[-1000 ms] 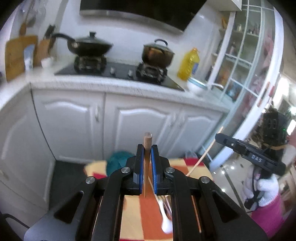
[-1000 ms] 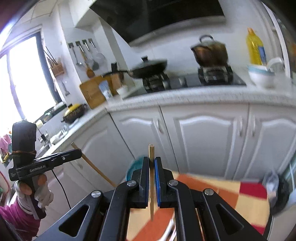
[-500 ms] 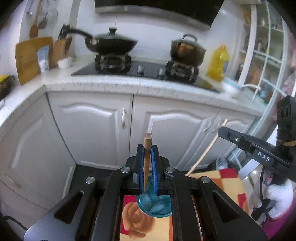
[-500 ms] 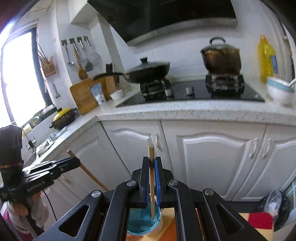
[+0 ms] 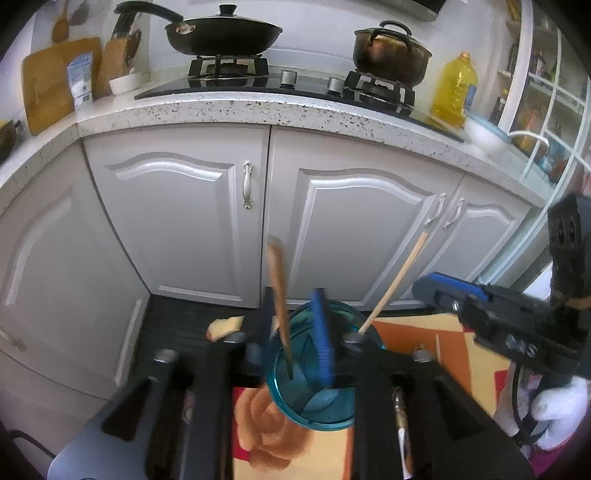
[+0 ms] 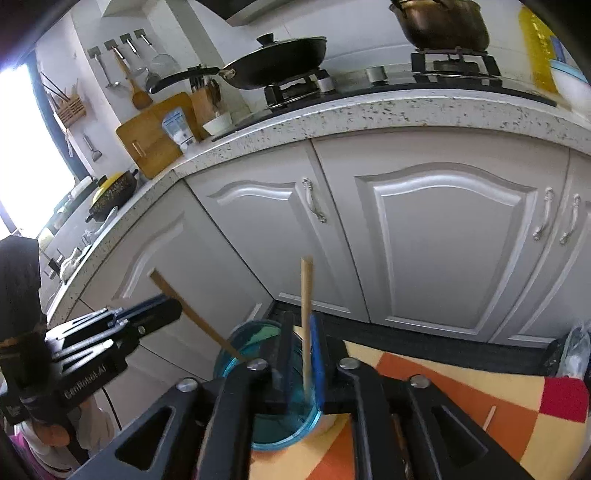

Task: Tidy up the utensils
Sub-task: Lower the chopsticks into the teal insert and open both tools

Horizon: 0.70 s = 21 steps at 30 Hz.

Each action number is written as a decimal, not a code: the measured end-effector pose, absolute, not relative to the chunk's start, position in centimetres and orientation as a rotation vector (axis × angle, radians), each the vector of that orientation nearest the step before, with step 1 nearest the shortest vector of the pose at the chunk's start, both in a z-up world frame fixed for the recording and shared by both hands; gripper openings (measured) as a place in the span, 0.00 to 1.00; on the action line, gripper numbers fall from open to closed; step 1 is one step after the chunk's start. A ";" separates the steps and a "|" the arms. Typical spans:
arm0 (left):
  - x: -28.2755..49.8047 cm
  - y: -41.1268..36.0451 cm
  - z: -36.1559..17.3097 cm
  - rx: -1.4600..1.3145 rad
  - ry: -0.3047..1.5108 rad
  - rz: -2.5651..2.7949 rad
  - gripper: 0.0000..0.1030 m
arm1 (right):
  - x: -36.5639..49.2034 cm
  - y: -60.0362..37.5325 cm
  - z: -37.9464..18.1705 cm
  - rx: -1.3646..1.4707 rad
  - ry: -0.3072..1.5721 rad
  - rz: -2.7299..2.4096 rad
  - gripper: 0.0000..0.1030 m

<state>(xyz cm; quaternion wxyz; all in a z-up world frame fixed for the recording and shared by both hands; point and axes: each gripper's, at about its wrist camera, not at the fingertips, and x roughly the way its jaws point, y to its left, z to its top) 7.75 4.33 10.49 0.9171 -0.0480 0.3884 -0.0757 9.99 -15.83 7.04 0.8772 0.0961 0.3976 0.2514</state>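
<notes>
Both grippers have come down over the teal cup (image 5: 321, 404) since the earlier frame, and both have let go their clamp. The left gripper (image 5: 293, 328) now stands with its fingers wide apart, one on either side of the cup's mouth. The wooden-handled utensil (image 5: 277, 280), formerly pinched between them, is loose in the gap. It is blurred, leans toward 11 o'clock, and its lower end sits inside the cup.

The right gripper (image 6: 301, 354) shows a narrow gap. The chopstick (image 6: 306, 295) stands near upright and lies against the blue pad at its 3 o'clock side, while daylight shows between it and the black finger at 9 o'clock. Its lower end is within the cup rim.

In the left wrist view the right gripper enters from 3 o'clock, and the chopstick slants up toward 1 o'clock from the cup's far rim. In the right wrist view the left gripper enters from 9 o'clock, with the wooden handle slanting up toward 10 o'clock from the cup.

The cup stands upright on a patterned cloth (image 5: 454, 343) of orange, yellow and red, at 6 o'clock in both views. A further utensil lies on the cloth by the left gripper's frame; its type cannot be told. White cabinet doors (image 5: 177, 221) fill the background from 9 to 3 o'clock, with a black wok (image 5: 221, 33) on the hob at 12 o'clock.
</notes>
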 end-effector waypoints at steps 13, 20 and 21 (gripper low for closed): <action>1.8 2.6 12.4 -0.067 0.709 -0.147 0.42 | 3.3 -19.0 8.3 0.195 0.779 0.470 0.41; -1.9 -0.9 11.3 -0.024 0.686 -0.170 0.44 | -2.0 -21.7 7.9 0.134 0.776 0.356 0.42; -2.3 -1.4 11.1 -0.018 0.685 -0.174 0.44 | -2.8 -22.2 7.7 0.128 0.774 0.338 0.42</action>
